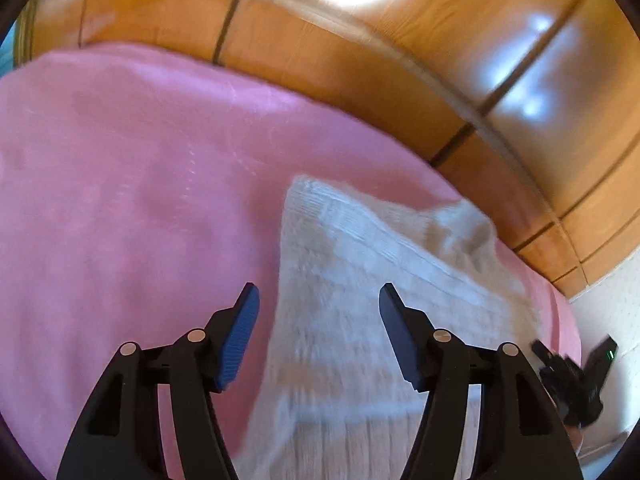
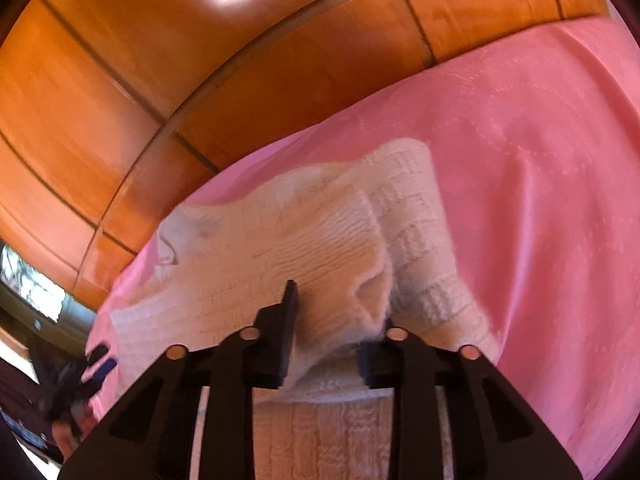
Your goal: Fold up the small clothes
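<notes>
The right gripper (image 2: 328, 320) is narrowed on a bunched fold of the white knit (image 2: 320, 232), its pads pinching the cloth at its near edge. The left gripper (image 1: 320, 332) stands wide with nothing between its jaws, over the knit's (image 1: 360, 280) near-left edge. The knit lies on a pink sheet (image 1: 120, 200), from 6 o'clock up toward 1 o'clock in the left view, wood panelling (image 1: 400, 60) beyond. The step looks like taking hold for a fold. Next, I judge, the left must settle on an edge and close before both lift together.
</notes>
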